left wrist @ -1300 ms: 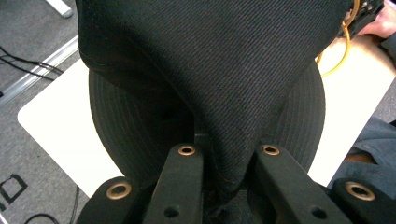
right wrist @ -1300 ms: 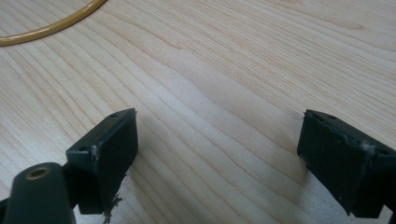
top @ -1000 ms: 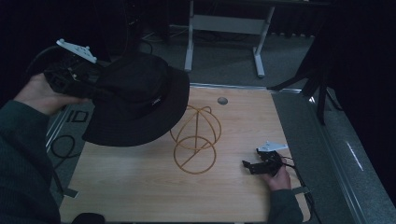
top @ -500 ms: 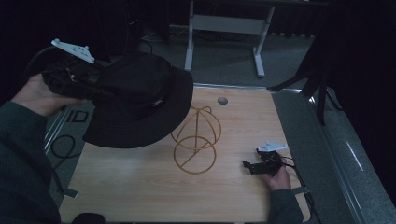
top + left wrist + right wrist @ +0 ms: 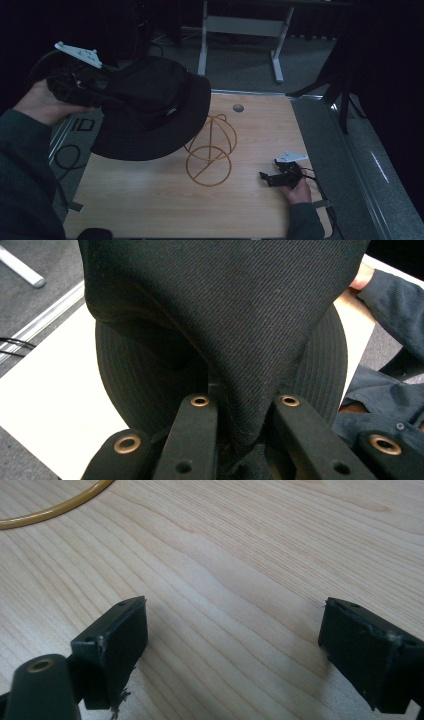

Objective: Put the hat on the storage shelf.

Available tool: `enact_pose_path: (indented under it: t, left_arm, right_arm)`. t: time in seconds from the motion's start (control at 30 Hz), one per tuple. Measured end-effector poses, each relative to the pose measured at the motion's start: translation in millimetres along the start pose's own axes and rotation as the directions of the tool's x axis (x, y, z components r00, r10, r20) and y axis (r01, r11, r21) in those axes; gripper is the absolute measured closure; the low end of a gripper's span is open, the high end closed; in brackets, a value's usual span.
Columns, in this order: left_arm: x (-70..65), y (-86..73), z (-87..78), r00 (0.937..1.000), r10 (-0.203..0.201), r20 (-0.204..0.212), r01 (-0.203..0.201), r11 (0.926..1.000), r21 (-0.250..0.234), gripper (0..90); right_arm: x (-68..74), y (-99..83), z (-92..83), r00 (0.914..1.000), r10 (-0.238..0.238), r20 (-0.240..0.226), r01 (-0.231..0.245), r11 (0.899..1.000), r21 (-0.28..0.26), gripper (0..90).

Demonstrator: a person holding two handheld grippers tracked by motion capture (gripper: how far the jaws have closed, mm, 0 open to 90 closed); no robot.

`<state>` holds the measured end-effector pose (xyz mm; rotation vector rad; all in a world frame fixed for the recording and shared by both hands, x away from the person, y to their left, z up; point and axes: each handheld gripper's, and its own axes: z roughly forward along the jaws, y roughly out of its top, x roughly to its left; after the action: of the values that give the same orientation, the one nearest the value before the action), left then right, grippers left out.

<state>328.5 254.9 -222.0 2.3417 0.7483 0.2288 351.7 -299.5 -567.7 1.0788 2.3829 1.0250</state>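
Soft, floppy black hat (image 5: pixel 150 107) upper left, pinched by left gripper (image 5: pixel 240 440); better grabbing the brim. Right gripper (image 5: pixel 232 650) spread wide, lower right.

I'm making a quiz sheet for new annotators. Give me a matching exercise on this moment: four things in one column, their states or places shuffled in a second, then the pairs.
Things:
1. black hat
2. wire stand
3. left gripper
4. right gripper

States:
A. jaws wide apart, nothing between them, low over the wood
B. jaws pinched on dark fabric
C. held up in the air over the table's left part
D. standing on the tabletop, mid-table

Pairs: 1-C, 2-D, 3-B, 4-A
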Motion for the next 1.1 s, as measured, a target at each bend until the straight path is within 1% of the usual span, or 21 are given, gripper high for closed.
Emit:
enact_pose_path:
  t: [0.13, 0.23, 0.57, 1.1]
  left_arm:
    - [-1.0, 3.4, 3.6, 1.0, 0.004, 0.006, -0.004, 1.0, 0.0, 86.2]
    - [-2.5, 6.6, 6.6, 0.9998, 0.014, 0.011, -0.014, 0.9999, 0.008, 86.2]
    - [-7.0, 17.6, 16.8, 0.9991, 0.031, 0.029, -0.031, 0.9995, 0.004, 86.1]
    - [-16.2, 38.9, 34.6, 0.996, 0.075, 0.049, -0.076, 0.997, 0.017, 86.1]
  right_arm:
    - [0.0, 0.0, 0.0, 1.0, 0.0, 0.0, 0.0, 1.0, 0.0, 12.2]
    - [0.1, 0.0, 0.0, 1.0, 0.0, 0.0, 0.0, 1.0, 0.0, 12.2]
    - [0.0, 0.0, 0.0, 1.0, -0.001, 0.0, 0.001, 1.0, 0.0, 12.2]
    - [0.2, -0.1, -0.1, 1.0, -0.001, -0.001, 0.001, 1.0, 0.0, 12.2]
